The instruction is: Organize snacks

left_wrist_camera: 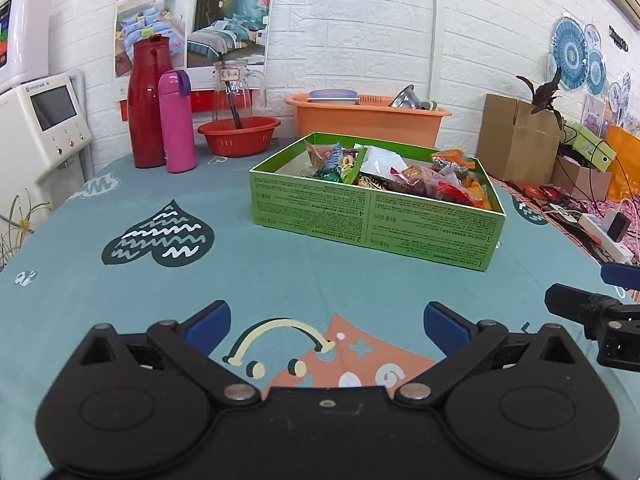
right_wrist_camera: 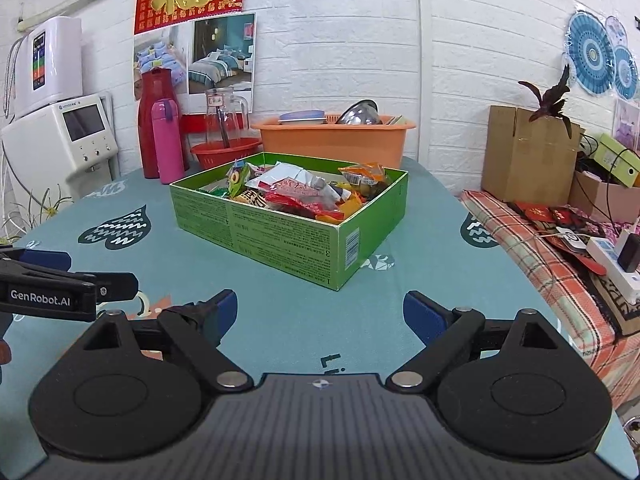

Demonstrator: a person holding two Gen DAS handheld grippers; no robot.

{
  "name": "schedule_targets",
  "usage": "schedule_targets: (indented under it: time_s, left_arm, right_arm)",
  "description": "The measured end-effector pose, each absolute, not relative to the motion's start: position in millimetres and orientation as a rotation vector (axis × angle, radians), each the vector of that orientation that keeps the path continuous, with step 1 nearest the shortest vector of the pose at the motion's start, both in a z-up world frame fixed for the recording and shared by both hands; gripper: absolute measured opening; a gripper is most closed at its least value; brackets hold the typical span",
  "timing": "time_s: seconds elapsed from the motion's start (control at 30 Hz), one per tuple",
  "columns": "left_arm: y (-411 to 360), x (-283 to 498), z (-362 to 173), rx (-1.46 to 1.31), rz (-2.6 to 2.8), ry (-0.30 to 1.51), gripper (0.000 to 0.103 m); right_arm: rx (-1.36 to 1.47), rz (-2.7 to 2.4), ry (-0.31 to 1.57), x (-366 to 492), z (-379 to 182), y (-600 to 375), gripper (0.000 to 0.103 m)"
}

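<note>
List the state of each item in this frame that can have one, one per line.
Left tongs: open, empty, over the tablecloth.
Right tongs: open, empty.
Green box: lidless, filled with snack packets.
Pink bottle: upright, cap on.
Red flask: upright, closed.
Glass pitcher: upright in the red basin.
Orange tub: holding dishes.

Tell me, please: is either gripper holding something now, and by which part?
Nothing is held. The left gripper and the right gripper are both open over the tablecloth; the snacks lie in the green box.
</note>
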State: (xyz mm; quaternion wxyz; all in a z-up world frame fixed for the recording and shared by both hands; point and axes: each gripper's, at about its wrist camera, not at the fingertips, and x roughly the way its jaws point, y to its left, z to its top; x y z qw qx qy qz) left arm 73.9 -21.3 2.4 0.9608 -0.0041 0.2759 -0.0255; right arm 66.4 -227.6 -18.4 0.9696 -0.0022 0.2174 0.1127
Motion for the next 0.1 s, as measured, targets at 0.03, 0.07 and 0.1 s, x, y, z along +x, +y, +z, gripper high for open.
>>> schedule_targets:
  time_s: [0.03, 0.07, 0.1]
  left_arm:
    - [-21.2, 73.2, 2.3, -0.008, -0.052, 0.559, 0.103]
    - [-21.1, 72.6, 2.6, -0.009, -0.051, 0.559, 0.103]
    - [-20.9, 72.2, 2.8, -0.01, -0.047, 0.56, 0.103]
  right_arm:
    - [-0.005, 0.23, 0.44, 66.5, -18.7, -227.1, 0.103]
    - [-0.005, 0.23, 0.441, 66.7, -18.9, -226.6, 0.103]
    - [-0.005, 0.23, 0.44, 66.5, -18.9, -225.7, 0.103]
